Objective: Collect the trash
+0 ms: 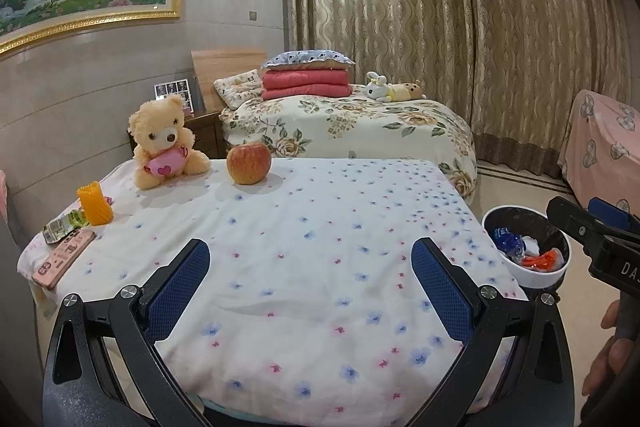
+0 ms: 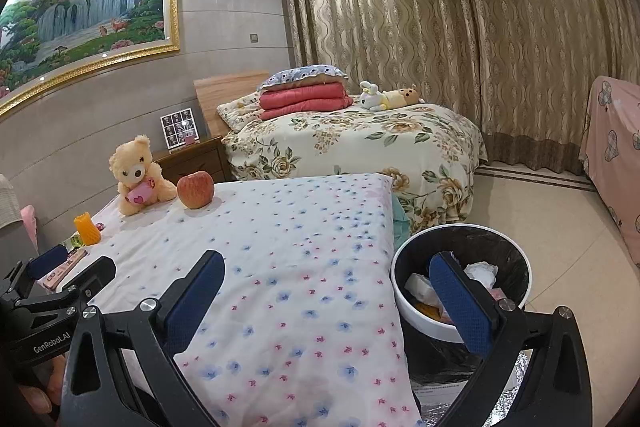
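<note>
A cloth-covered table fills the foreground. At its far left corner sits a teddy bear, with an apple just to its right. Nearer along the left edge stand a cup, a wrapper and a flat box (the box closest). A trash bin stands off the table's right side, wrappers inside. Behind lies a bed.
</note>
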The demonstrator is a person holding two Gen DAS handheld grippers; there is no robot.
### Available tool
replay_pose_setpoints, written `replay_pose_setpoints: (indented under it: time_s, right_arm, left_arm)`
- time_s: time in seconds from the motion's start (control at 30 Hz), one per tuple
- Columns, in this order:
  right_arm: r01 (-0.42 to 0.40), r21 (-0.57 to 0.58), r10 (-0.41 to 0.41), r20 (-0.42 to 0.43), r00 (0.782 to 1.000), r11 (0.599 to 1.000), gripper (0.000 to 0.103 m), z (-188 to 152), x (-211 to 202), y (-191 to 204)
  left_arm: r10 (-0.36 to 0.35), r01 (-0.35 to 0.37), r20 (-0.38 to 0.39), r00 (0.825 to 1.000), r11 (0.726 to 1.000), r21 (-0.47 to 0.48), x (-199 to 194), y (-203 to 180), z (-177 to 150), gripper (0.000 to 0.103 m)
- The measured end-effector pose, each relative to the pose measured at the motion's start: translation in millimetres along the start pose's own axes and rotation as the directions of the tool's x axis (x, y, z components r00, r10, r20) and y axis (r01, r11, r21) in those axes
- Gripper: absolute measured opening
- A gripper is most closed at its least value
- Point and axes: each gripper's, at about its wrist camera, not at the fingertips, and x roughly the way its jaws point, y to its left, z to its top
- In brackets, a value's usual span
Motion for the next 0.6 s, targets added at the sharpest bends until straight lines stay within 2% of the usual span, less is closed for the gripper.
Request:
replay_pose_setpoints:
  time_s: [0.6]
  right_arm:
    - [0.0, 0.004, 0.0, -0.006, 1.0, 1.0, 0.103, 0.5, 0.3, 1.3]
  left_arm:
    - [-0.011, 0.011, -0.007, 1.0, 1.0, -0.001, -0.6, -2.3, 0.9, 0.103]
